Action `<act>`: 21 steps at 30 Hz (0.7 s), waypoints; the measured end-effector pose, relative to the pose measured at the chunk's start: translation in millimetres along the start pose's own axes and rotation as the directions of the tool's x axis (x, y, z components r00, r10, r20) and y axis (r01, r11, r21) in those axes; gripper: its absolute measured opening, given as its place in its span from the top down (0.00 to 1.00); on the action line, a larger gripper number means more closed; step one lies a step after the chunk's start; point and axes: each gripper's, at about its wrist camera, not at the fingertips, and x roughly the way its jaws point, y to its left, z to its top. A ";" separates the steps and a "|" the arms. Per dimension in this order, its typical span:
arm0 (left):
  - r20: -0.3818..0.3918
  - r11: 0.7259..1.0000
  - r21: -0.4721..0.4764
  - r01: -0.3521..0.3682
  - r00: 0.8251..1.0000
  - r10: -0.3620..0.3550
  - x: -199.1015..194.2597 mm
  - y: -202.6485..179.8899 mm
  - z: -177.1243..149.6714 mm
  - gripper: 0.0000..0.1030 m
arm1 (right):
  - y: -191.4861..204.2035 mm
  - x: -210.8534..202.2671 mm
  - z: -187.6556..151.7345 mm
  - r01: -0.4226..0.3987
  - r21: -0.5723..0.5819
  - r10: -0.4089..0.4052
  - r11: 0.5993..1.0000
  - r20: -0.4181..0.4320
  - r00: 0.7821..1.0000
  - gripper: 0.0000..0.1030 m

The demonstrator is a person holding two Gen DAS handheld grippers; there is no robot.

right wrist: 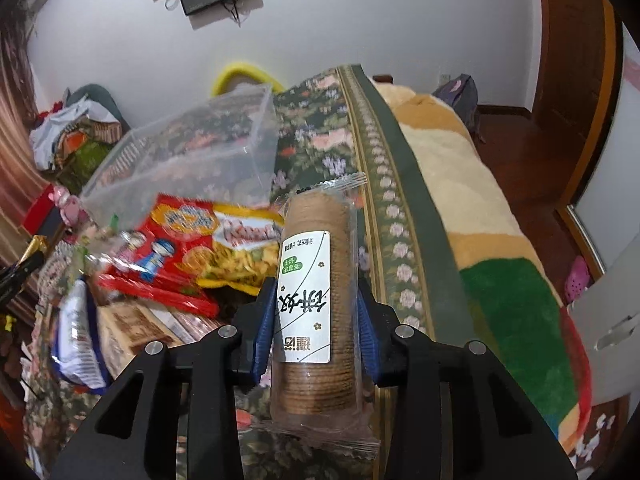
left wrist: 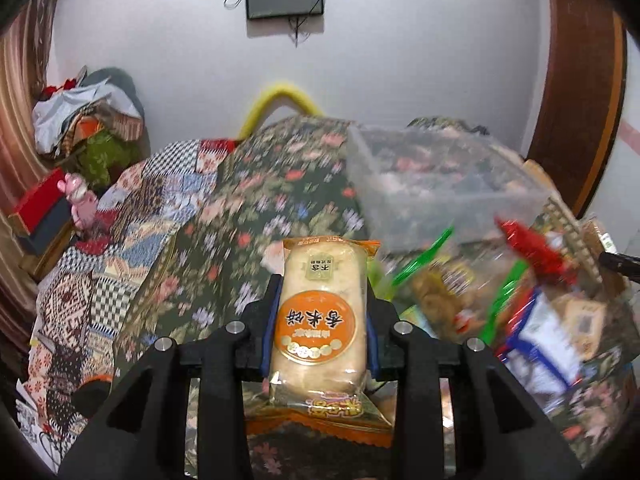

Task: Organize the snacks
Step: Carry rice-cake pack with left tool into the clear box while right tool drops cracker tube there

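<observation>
My left gripper (left wrist: pixel 320 320) is shut on a rice cracker pack (left wrist: pixel 320 300) with an orange round label, held above the floral bedspread. My right gripper (right wrist: pixel 314 320) is shut on a clear sleeve of round brown biscuits (right wrist: pixel 316 280) with a white label. A clear plastic bin (left wrist: pixel 436 184) stands on the bed ahead and to the right of the left gripper; it also shows in the right wrist view (right wrist: pixel 192 156), ahead and to the left. A pile of snack packs (left wrist: pixel 520 300) lies in front of the bin, also seen in the right wrist view (right wrist: pixel 192 252).
A floral bedspread (left wrist: pixel 248 208) covers the bed. A plush blanket (right wrist: pixel 480 220) lies to the right. Clothes and boxes (left wrist: pixel 80 128) are heaped at the far left by the wall. A wooden door frame (left wrist: pixel 580 80) stands at the right.
</observation>
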 end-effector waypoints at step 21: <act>0.091 0.995 0.064 0.075 0.993 -0.080 21.7 -72.8 101.4 0.67 | 49.0 -10.8 84.0 -0.102 -0.119 0.126 0.988 0.218 0.968 0.67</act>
